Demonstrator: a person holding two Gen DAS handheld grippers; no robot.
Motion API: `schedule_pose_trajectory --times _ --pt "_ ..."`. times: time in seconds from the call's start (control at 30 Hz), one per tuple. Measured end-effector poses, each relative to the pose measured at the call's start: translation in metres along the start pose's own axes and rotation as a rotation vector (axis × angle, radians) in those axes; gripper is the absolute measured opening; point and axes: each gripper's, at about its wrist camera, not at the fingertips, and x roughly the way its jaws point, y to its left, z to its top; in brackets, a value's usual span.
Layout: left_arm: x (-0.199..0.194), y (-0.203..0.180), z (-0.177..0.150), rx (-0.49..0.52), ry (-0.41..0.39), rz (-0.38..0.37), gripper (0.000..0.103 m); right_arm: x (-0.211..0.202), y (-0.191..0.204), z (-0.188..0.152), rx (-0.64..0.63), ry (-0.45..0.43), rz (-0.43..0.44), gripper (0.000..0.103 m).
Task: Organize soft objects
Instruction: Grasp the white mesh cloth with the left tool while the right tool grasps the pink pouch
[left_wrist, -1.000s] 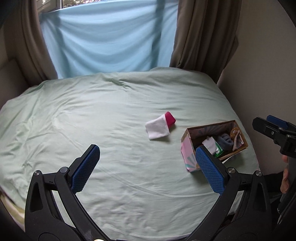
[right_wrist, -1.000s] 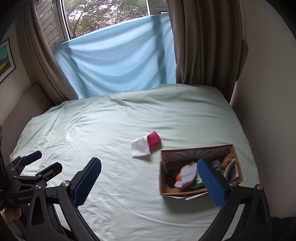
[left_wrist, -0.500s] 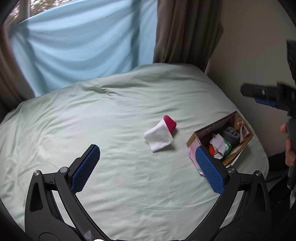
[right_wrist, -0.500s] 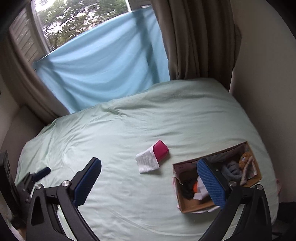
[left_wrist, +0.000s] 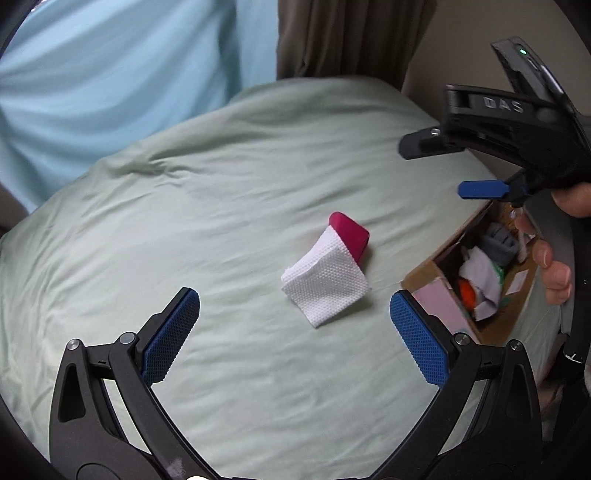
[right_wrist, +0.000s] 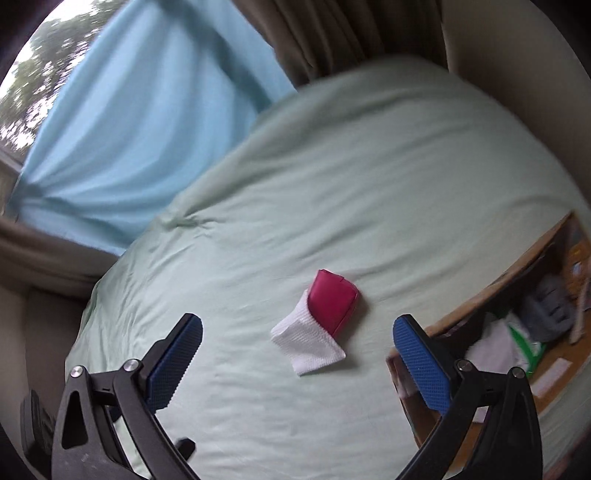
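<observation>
Bed with pale green sheet fills both views; blue cloth and brown curtains at the far end.

Cardboard box on the bed's right edge, already holding several soft items: grey, white, something orange. Contents too jumbled to name.

Task item: folded white-and-magenta sock, lying alone on the sheet just left of the box, not touching it. White cuff faces the cameras, magenta toe points away.

Left gripper: fingers spread wide, nothing between them, sock roughly centred in the gap but further out. Angled down at the bed from above.

Right gripper: also wide, empty, sock centred ahead. In the left view it sits high over the box, tilted, the person's hand wrapped on the handle.

Likely step: pick the sock, drop it in the box. Suggestions:
- use one gripper only; right is nearer the box
- come down over the thick folded middle, pinch across the short width so the fold stays
- go low enough to take both layers, not the sheet
- lift clear of the box wall before release
</observation>
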Motion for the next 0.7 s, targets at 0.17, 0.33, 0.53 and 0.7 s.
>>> schedule_pose_trajectory --times 0.17,0.33,0.53,0.7 --pt "0.063 -0.003 0.004 0.06 0.05 -0.028 0.103 0.062 -0.019 0.014 0.106 0.079 -0.007 0.099" --pt "0.122 -0.01 0.003 0.107 0.11 -0.045 0.102 0.12 -0.038 0.022 0.232 0.159 -0.017 0.094" --pt "0.164 -0.021 -0.003 0.178 0.151 -0.061 0.102 0.158 -0.05 0.02 0.328 0.23 -0.081 0.09" --pt "0.187 -0.025 -0.012 0.194 0.196 -0.074 0.097 0.178 -0.055 0.012 0.37 0.28 -0.09 0.079"
